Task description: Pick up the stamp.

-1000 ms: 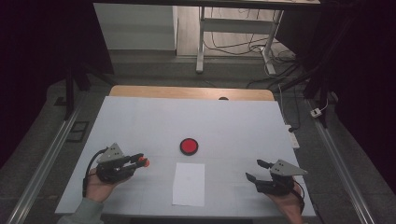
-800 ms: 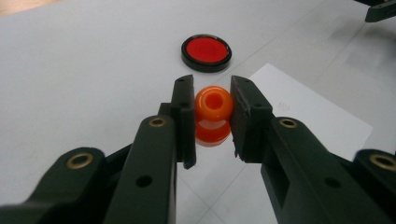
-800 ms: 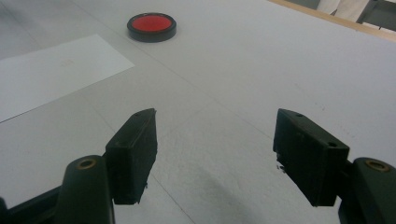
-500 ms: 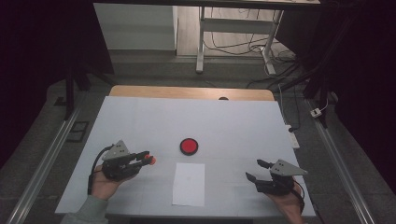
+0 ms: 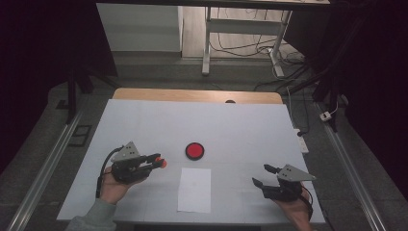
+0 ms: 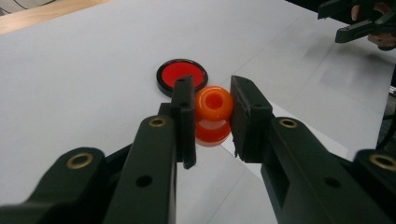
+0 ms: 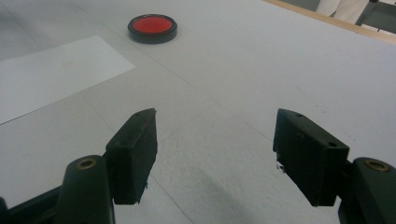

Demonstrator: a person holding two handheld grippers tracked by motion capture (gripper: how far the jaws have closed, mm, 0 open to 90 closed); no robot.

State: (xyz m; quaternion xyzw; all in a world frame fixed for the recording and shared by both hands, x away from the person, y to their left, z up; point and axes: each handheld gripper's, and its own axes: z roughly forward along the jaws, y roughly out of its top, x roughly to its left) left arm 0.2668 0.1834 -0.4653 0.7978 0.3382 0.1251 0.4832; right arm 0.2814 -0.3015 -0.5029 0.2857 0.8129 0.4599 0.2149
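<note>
My left gripper [image 5: 159, 160] sits at the table's front left, shut on a small orange bead [image 6: 214, 103] with a hole through it; a second orange piece shows just under it between the jaws. The bead [image 5: 163, 163] points toward a red disc with a black rim [image 5: 194, 150] in the middle of the table, also ahead of the jaws as the red disc [image 6: 181, 74]. A white paper sheet [image 5: 194, 189] lies in front of the disc. My right gripper [image 5: 262, 176] rests at the front right, open and holding nothing, its jaws wide apart in the right gripper view [image 7: 215, 154].
The white tabletop [image 5: 231, 125] has a wooden strip along its far edge [image 5: 192, 95]. A white power strip [image 5: 302, 143] lies at the right edge. Metal rails run along both sides on the floor, and a desk frame with cables stands beyond.
My left gripper has carried the orange bead to the right, closer to the red disc. The right gripper has stayed where it was.
</note>
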